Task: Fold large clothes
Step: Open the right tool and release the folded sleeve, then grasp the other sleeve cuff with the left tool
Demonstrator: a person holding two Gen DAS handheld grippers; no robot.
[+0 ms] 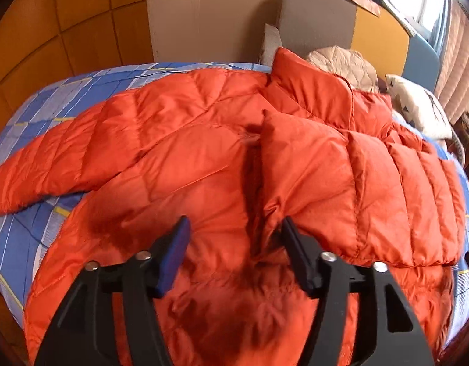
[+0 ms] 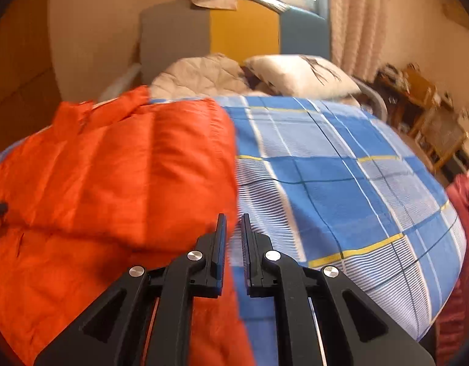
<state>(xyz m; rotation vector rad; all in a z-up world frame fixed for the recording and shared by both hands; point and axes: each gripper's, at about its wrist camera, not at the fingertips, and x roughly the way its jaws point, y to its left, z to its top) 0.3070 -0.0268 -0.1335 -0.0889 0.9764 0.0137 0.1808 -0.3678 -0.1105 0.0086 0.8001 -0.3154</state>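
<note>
An orange puffer jacket (image 1: 204,158) lies spread on a bed with a blue plaid sheet (image 1: 27,238). Its right sleeve (image 1: 371,189) is folded across the body; the left sleeve (image 1: 66,158) stretches out to the left. My left gripper (image 1: 234,228) hovers open over the jacket's middle, holding nothing. In the right wrist view the jacket (image 2: 112,167) fills the left half and the sheet (image 2: 341,183) the right. My right gripper (image 2: 233,218) is above the jacket's right edge, its jaws nearly together with a narrow gap, and nothing is in them.
A beige quilted garment (image 1: 341,61) and a white patterned pillow (image 1: 417,103) lie at the head of the bed, against a grey, yellow and blue headboard (image 1: 380,36). A wooden shelf (image 2: 429,113) stands to the right. A dark red cloth (image 2: 463,213) lies at the bed's right edge.
</note>
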